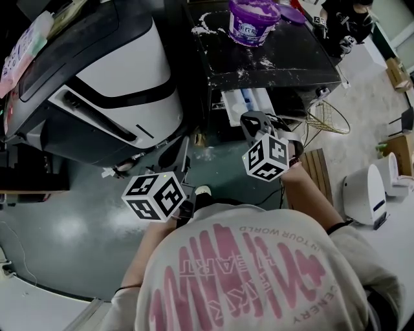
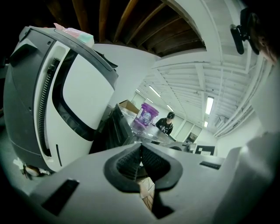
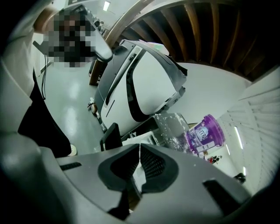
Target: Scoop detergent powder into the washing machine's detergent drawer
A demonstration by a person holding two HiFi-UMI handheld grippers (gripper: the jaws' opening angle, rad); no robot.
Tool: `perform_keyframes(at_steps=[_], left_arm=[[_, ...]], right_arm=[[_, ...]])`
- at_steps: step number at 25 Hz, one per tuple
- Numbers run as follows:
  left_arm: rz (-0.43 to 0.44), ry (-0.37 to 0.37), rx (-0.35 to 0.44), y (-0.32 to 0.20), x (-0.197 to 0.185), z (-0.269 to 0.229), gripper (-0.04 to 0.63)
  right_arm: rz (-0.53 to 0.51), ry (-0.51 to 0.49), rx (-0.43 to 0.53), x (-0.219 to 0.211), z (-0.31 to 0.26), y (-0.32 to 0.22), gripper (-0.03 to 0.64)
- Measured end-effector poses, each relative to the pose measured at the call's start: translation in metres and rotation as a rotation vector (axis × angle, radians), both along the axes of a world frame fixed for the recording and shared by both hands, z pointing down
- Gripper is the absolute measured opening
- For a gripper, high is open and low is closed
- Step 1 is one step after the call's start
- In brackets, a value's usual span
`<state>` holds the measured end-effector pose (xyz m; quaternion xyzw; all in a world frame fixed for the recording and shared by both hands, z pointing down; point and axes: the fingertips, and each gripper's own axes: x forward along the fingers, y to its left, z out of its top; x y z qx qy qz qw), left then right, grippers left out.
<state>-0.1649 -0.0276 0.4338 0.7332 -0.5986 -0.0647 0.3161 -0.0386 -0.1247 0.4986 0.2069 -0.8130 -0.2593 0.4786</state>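
A purple detergent tub (image 1: 253, 21) stands open on the black washing machine's top (image 1: 272, 61), with white powder spilled around it. Below the top, the white detergent drawer (image 1: 249, 103) is pulled out. My right gripper (image 1: 253, 123) hangs just in front of the drawer, shut and empty. My left gripper (image 1: 182, 155) is lower left of it, near the floor beside the machine, also shut with nothing held. The left gripper view has its jaws (image 2: 141, 146) together, the tub (image 2: 146, 114) far behind. In the right gripper view the closed jaws (image 3: 140, 146) point toward the drawer (image 3: 133, 140) and the tub (image 3: 203, 134).
A big white and grey appliance (image 1: 123, 84) fills the left. The tub's purple lid (image 1: 294, 14) lies on the machine top. A wire basket (image 1: 326, 116), wooden slats (image 1: 317, 168) and a small white device (image 1: 365, 194) sit to the right. A person in black (image 1: 346, 22) is at the back.
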Motion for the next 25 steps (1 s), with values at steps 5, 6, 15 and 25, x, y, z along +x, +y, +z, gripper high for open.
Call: perform_keyframes(at_steps=[5,6,15,25], left_arm=[[-0.013,-0.001,-0.001,0.005,-0.001,-0.001,0.002],[-0.015,-0.002,0.000,0.005,-0.001,-0.002,0.002],[-0.024,-0.012,0.014,0.009,-0.001,-0.007,0.002],[-0.020,-0.026,0.011,0.017,0.009,-0.010,0.002]], right_arm=[[-0.025,0.018,0.038,0.000,-0.001,0.001,0.005],[-0.033,0.024,0.049,-0.001,-0.001,0.001,0.004],[-0.074,0.083,0.102,-0.001,0.001,0.006,0.005],[0.520,-0.676,-0.495,0.029,-0.018,-0.016,0.005]])
